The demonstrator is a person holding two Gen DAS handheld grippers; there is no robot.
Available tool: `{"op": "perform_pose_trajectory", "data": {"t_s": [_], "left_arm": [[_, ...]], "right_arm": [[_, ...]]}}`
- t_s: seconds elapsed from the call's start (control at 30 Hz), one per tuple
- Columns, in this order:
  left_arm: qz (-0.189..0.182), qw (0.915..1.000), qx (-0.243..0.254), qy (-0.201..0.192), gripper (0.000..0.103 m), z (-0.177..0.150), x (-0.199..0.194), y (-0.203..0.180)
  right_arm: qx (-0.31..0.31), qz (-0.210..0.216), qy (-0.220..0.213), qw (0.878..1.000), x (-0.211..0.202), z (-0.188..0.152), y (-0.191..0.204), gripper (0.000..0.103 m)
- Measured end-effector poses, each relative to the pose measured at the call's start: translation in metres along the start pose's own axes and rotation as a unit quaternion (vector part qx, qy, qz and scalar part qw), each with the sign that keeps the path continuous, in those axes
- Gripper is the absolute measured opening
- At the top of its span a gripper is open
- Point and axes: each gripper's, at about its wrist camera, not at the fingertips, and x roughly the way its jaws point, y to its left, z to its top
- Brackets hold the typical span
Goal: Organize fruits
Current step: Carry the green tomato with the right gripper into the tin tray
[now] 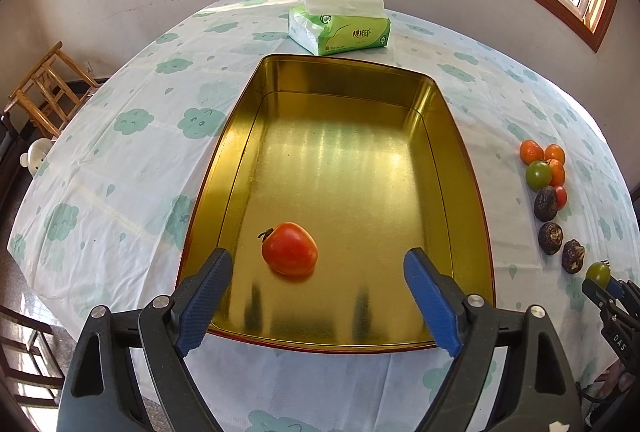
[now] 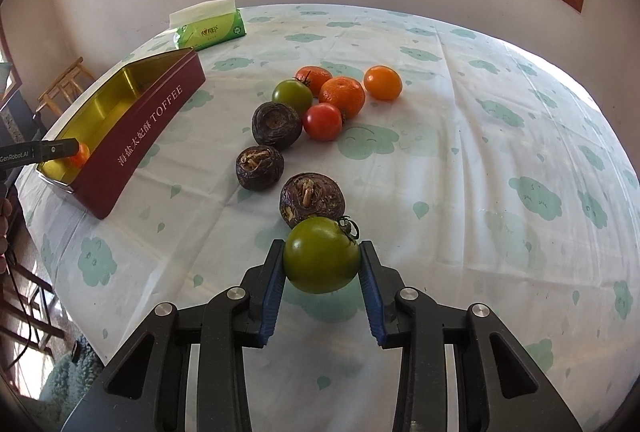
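A red tomato (image 1: 289, 254) lies in the near left part of the gold-lined tin (image 1: 352, 136). My left gripper (image 1: 320, 296) is open and empty just above the tin's near end, behind the tomato. My right gripper (image 2: 323, 274) is shut on a green tomato (image 2: 322, 254), which also shows in the left wrist view (image 1: 598, 273). On the cloth beyond it lie three dark water chestnuts (image 2: 312, 198), a second green tomato (image 2: 292, 95), a small red tomato (image 2: 322, 121) and three tangerines (image 2: 342, 94).
The maroon tin (image 2: 132, 148) stands left of the fruit pile. A green tissue pack (image 1: 340, 26) lies beyond the tin's far end. A wooden chair (image 1: 48, 88) stands off the table's left edge. The wall and window are behind.
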Motion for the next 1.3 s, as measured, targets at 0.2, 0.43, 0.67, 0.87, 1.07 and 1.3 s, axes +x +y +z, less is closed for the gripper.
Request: {"op": "perform_pose_trajectory", "data": {"t_s": [0.2,0.43,0.67,0.87,1.07,1.3], "left_arm": [[-0.014,0.9997,0.000,-0.021,0.095,0.004,-0.012,-0.001],[-0.004,0.9987,-0.030,-0.042,0.101,0.008,-0.027,0.023],[0.026,0.9952,-0.083,-0.046,0.102,0.004,-0.034,0.068],[0.042,0.9911,-0.119,-0.043,0.102,-0.004,-0.035,0.096],[0.050,0.9886,-0.136,-0.038,0.102,-0.011,-0.033,0.110],[0.057,0.9874,-0.146,-0.025,0.102,-0.017,-0.027,0.119]], "right_arm": [[-0.023,0.024,-0.021,0.999,-0.008,0.027,0.020,0.037],[-0.073,0.092,-0.037,0.992,-0.005,0.063,0.079,0.037],[-0.139,0.143,-0.036,0.979,0.007,0.085,0.151,0.037],[-0.174,0.162,-0.021,0.971,0.020,0.090,0.190,0.037],[-0.200,0.166,0.008,0.966,0.041,0.091,0.214,0.037],[-0.225,0.163,0.030,0.960,0.058,0.087,0.233,0.037]]}}
